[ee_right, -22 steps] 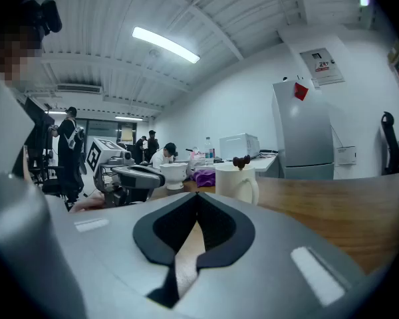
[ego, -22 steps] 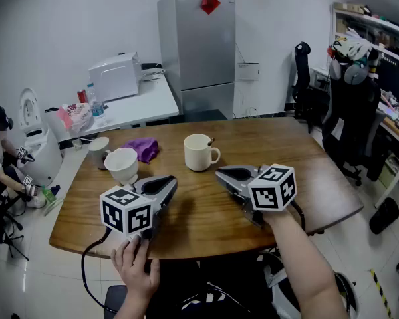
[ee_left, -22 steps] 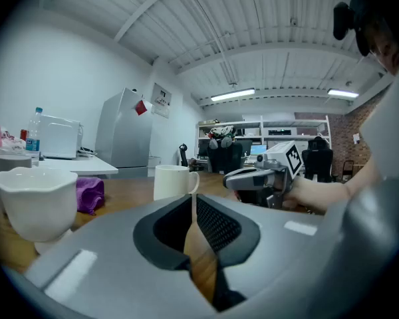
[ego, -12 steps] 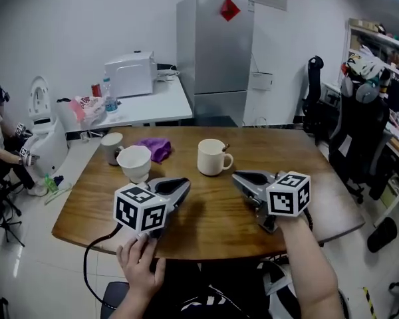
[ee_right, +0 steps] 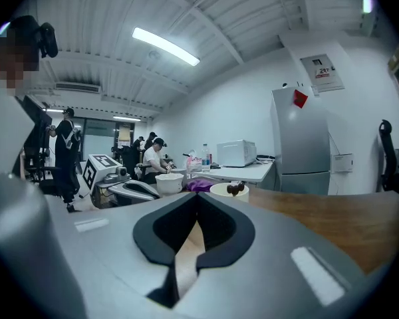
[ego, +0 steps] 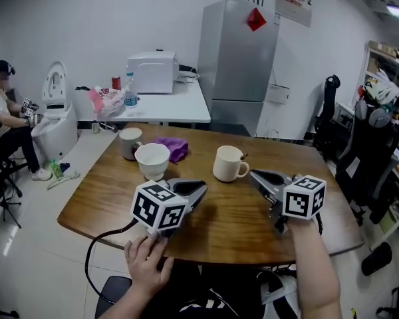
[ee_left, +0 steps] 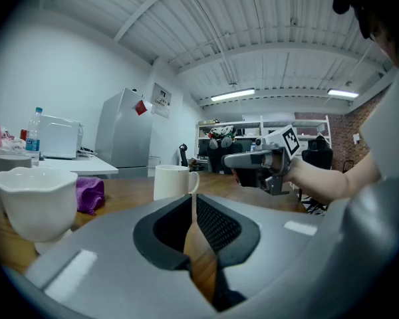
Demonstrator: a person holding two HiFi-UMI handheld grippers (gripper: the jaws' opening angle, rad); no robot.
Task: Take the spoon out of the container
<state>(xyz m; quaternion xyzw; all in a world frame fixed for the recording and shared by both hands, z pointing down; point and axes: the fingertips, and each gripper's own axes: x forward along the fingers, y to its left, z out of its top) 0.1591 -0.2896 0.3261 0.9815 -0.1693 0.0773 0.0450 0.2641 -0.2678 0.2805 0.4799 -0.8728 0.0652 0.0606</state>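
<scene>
Both grippers closed and empty, spoon not yet taken out.
The right gripper point(ego: 255, 174) and left gripper point(ego: 197, 189) are hovering low over the wooden worktop point(ego: 233, 219), each with its jaws pressed together on nothing. Just beyond them a white mug point(ego: 227, 164) is standing upright, and what is probably the spoon point(ego: 243, 156) handle is poking above its rim. The reaching, gripping and lifting all appear to be remaining.

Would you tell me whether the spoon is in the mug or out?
In: the spoon pokes up past the rim of the mug.
</scene>
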